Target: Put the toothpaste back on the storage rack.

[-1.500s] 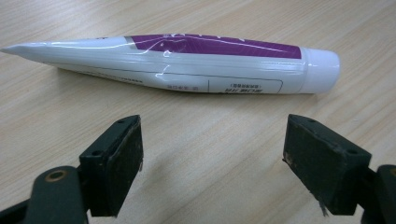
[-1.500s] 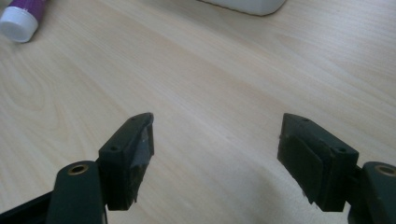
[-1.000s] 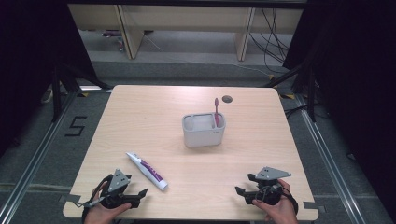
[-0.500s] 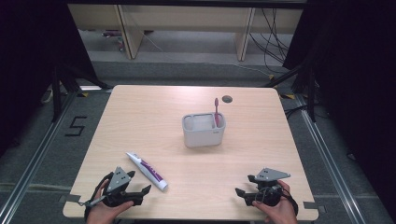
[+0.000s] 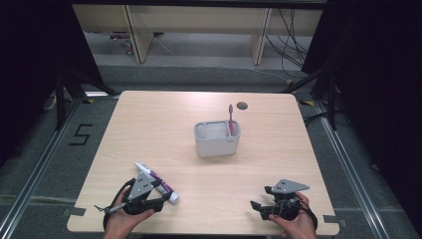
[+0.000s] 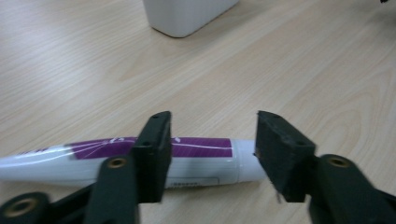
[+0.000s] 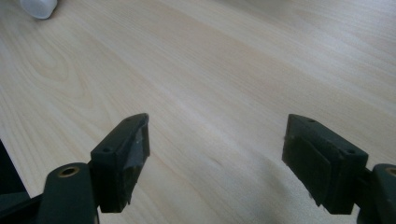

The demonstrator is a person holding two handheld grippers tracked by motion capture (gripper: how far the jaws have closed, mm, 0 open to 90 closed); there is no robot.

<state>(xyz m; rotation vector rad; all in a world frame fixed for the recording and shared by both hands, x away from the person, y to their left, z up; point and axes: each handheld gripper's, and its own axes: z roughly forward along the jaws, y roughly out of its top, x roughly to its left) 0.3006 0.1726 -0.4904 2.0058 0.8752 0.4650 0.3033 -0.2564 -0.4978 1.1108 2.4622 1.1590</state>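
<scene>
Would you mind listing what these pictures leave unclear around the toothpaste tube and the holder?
- Toothpaste tube: in the left gripper view its far end is cut off by the left edge; the print is too small to read.
- Left gripper: whether its pads touch the tube is unclear; in the high view the grey plate hides the jaws.
- Holder: what lies in its compartments is hidden by its walls; the toothbrush foot too.

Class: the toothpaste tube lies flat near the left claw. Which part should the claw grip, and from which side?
Grip the toothpaste tube at mid-body, coming from above, pads across its narrow width. It lies flat and long; the left claw currently spans its length, which looks a poorer hold.
</scene>
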